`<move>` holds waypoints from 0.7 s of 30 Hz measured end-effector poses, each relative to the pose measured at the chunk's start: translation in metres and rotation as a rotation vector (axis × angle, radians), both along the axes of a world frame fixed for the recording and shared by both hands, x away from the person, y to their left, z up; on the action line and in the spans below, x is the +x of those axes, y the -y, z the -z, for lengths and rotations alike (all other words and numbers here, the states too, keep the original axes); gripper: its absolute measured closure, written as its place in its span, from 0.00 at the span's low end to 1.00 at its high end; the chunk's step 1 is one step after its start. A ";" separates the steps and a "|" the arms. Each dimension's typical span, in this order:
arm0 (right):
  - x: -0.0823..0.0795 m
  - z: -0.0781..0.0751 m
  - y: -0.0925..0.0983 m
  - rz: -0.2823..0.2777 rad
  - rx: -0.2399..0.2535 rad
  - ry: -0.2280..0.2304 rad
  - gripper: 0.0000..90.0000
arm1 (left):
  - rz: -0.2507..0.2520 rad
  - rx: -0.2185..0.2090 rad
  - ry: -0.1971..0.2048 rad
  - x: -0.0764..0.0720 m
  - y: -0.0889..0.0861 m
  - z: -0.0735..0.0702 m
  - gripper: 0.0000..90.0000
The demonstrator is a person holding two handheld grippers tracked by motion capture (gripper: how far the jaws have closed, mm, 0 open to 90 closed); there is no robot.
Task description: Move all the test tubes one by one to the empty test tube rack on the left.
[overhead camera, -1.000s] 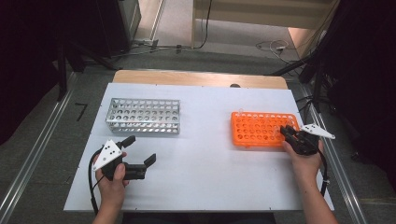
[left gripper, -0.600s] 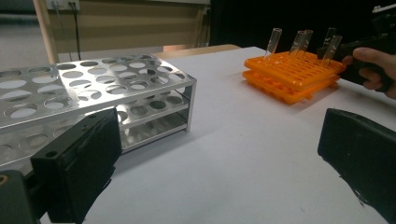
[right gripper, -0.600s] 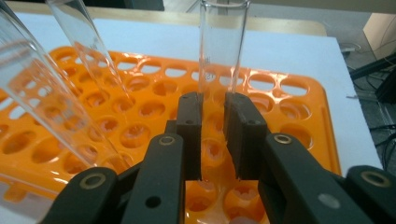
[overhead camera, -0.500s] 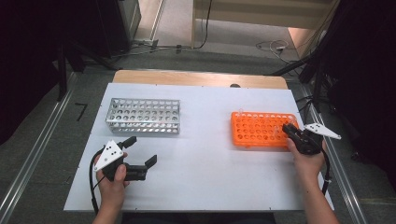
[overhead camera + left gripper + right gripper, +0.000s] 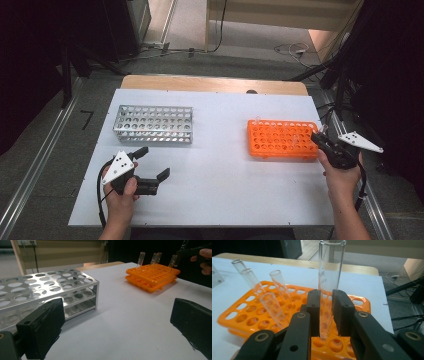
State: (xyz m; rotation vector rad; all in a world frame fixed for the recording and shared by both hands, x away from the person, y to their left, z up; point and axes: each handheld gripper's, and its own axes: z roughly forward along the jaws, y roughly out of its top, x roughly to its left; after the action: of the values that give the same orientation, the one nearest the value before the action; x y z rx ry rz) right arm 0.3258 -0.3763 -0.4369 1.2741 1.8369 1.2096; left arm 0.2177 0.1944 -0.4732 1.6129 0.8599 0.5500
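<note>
The right claw (image 5: 326,315) grips an upright glass test tube (image 5: 329,277), its bottom clear above the orange rack (image 5: 242,315). The left claw (image 5: 117,327) rests wide and empty on the white worktop (image 5: 125,315) beside the metal rack (image 5: 50,290).

At the lower left of the high view, the person's left hand (image 5: 121,192) grips the black two-jaw left gripper (image 5: 153,164) low over the table, jaws spread wide apart and pointing toward the upper right. At the right edge, the right hand (image 5: 342,175) holds the black right gripper (image 5: 317,137) raised, its jaws clamped tight and aimed left.
</note>
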 end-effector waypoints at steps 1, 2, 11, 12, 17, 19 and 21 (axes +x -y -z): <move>-0.002 -0.002 0.000 -0.005 0.004 -0.005 0.82 | 0.006 -0.007 -0.001 0.000 0.001 0.000 0.00; -0.005 -0.005 0.000 -0.010 0.005 -0.013 0.82 | 0.010 -0.011 0.001 0.000 0.001 -0.001 0.00; -0.020 -0.022 -0.019 -0.126 0.020 -0.017 0.82 | 0.010 0.005 0.018 -0.002 0.007 -0.007 0.00; -0.021 -0.023 -0.022 -0.142 0.026 -0.017 0.82 | 0.010 0.008 0.017 -0.002 0.008 -0.007 0.00; -0.029 -0.031 -0.041 -0.214 0.033 -0.010 0.82 | 0.025 0.002 0.016 -0.003 0.010 -0.009 0.00; -0.032 -0.033 -0.049 -0.244 0.030 -0.008 0.82 | 0.034 -0.003 0.017 -0.004 0.011 -0.011 0.00; -0.035 -0.035 -0.057 -0.273 0.036 -0.004 0.82 | 0.047 -0.008 0.016 -0.004 0.012 -0.012 0.00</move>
State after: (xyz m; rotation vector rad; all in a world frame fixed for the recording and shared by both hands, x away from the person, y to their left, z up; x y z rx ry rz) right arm 0.2913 -0.3192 -0.4023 1.0688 2.0496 1.3880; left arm 0.2140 0.1822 -0.4610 1.6153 0.8095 0.5246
